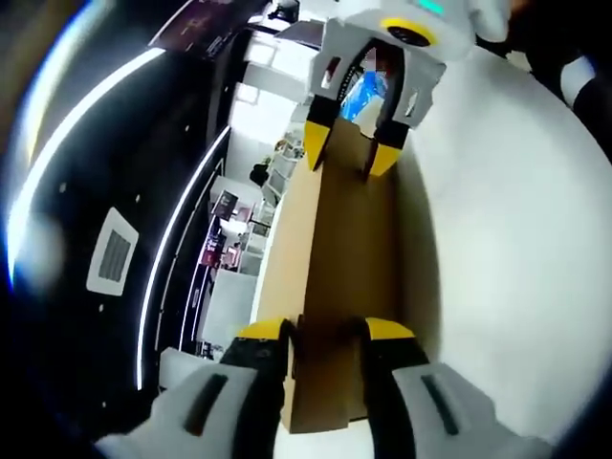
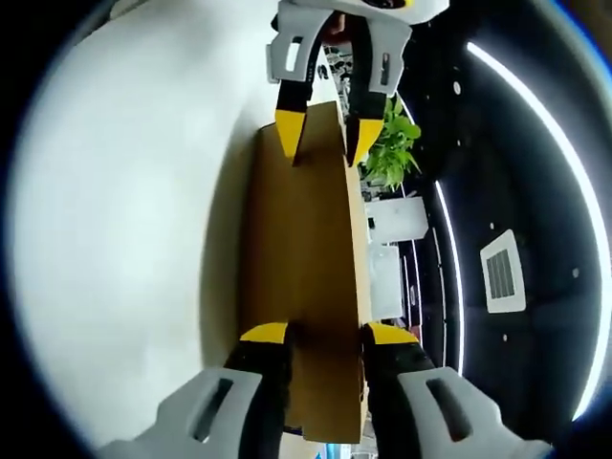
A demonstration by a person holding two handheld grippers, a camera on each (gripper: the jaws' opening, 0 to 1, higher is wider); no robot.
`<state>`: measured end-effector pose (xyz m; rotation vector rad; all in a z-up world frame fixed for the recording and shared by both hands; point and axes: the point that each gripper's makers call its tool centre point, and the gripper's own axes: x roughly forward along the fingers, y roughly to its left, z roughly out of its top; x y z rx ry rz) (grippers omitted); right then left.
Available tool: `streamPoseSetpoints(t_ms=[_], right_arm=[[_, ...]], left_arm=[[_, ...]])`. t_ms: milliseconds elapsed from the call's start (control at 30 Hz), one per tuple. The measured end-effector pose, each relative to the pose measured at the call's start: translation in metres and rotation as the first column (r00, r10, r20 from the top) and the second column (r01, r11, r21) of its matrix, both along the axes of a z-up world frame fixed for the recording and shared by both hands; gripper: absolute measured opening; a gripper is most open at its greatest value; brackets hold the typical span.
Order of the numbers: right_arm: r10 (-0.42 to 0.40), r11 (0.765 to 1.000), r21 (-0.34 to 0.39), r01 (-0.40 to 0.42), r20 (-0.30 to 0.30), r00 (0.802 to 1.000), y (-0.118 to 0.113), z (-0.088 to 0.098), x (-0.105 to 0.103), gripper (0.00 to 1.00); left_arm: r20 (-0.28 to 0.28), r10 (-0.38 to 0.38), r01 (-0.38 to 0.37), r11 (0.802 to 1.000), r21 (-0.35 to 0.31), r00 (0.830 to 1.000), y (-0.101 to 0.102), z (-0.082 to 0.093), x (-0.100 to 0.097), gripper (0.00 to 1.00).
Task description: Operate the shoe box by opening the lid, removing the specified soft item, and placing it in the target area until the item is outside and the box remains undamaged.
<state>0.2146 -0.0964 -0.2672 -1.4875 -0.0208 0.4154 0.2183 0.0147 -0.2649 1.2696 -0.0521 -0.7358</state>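
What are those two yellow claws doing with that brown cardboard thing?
A person is holding a gripper in each hand, and each one pinches an end of a brown cardboard panel, probably the shoe box lid. The left gripper grips the near end in its view, and the right gripper clamps the far end. The panel is lifted beside a white table. No soft item can be seen.

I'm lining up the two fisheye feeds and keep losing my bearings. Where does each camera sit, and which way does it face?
Left gripper view: rides on the left gripper, looking along its jaws down the brown shoe box on the white table; the right gripper faces it at the far end.
Right gripper view: rides on the right gripper, looking back along the shoe box toward the left gripper.
Shared: box, table, both grippers; the cameras face each other.
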Motion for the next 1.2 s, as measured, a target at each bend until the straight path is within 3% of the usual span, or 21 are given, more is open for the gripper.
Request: streamPoseSetpoints(t_ms=[733,1200], right_arm=[[-0.029,0.999,0.029,0.028,0.015,0.999,-0.017,0.0,-0.044,0.29],[-0.017,0.999,0.034,0.017,-0.002,1.0,-0.02,0.0,-0.044,0.29]], left_arm=[[-0.007,-0.029,0.029,0.999,0.013,1.0,-0.018,-0.002,-0.034,0.3],[-0.012,-0.017,0.017,1.0,-0.009,1.0,-0.018,-0.001,-0.032,0.3]])
